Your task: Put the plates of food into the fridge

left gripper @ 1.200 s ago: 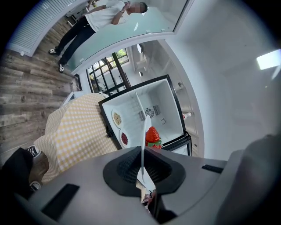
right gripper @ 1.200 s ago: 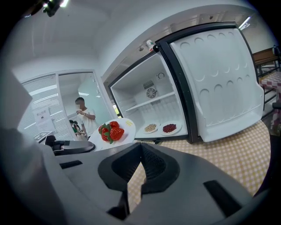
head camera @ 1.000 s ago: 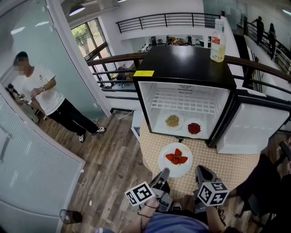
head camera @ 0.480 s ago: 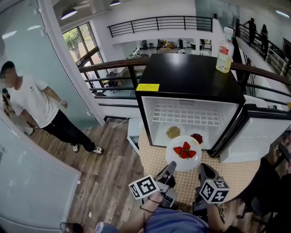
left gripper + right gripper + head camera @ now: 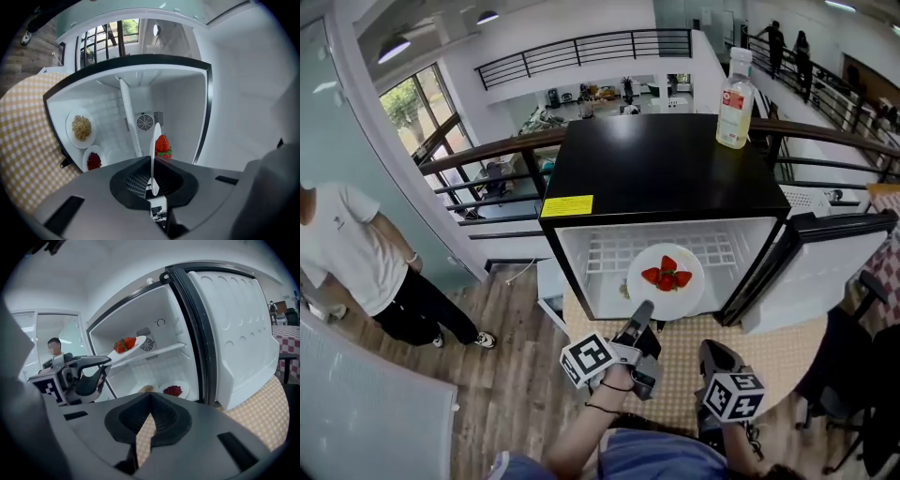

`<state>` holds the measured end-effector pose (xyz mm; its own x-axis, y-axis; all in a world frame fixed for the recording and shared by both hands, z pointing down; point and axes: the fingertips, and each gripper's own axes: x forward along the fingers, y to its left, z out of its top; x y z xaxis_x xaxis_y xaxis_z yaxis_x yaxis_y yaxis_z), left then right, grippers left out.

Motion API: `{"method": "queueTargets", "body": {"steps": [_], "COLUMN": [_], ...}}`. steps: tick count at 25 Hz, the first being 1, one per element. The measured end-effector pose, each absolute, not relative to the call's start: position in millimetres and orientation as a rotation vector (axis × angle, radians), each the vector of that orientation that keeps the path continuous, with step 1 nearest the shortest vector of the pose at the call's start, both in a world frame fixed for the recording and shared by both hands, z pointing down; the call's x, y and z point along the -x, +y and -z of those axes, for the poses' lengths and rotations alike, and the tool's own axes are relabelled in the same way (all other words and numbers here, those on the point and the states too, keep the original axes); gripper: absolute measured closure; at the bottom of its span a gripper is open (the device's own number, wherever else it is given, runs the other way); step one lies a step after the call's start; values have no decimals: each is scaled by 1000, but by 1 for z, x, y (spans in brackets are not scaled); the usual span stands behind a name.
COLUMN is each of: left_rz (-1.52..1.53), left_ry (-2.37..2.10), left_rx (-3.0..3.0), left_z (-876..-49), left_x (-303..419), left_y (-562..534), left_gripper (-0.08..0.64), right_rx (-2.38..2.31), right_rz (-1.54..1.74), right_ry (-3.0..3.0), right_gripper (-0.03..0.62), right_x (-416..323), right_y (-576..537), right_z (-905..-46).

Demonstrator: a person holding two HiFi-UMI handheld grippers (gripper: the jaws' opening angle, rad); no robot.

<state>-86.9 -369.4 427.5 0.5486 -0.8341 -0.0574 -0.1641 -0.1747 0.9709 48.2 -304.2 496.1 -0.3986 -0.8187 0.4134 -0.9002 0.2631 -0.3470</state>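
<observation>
Plates of food: three; fridge: one.

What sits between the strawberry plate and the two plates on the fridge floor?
The white shelf. In the right gripper view the strawberry plate hangs above it; the red-berry plate and grain plate lie below.

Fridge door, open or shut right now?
Open. The fridge door stands swung wide to the right, baring the wire shelf and the white interior.
</observation>
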Motion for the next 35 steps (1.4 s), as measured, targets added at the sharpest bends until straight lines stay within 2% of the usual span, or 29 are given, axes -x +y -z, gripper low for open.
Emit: {"method": "queueTargets", "body": {"steps": [15,35], "left_rz": [802,760], "left_ry": [-936,-907], "left_rx": [-1501,-1430], "left_z": [-421,-422], "left_x": [68,71], "left_y": [-475,-499], "left_gripper": [537,497], "right_rx": [-1775,-1726], "right_rz": [-832,-838], "right_ry": [-2236,-2249], "right_gripper": [577,577], "right_x": [-71,-59], "right_y": [-308,-324], "right_z": [-506,-511]}}
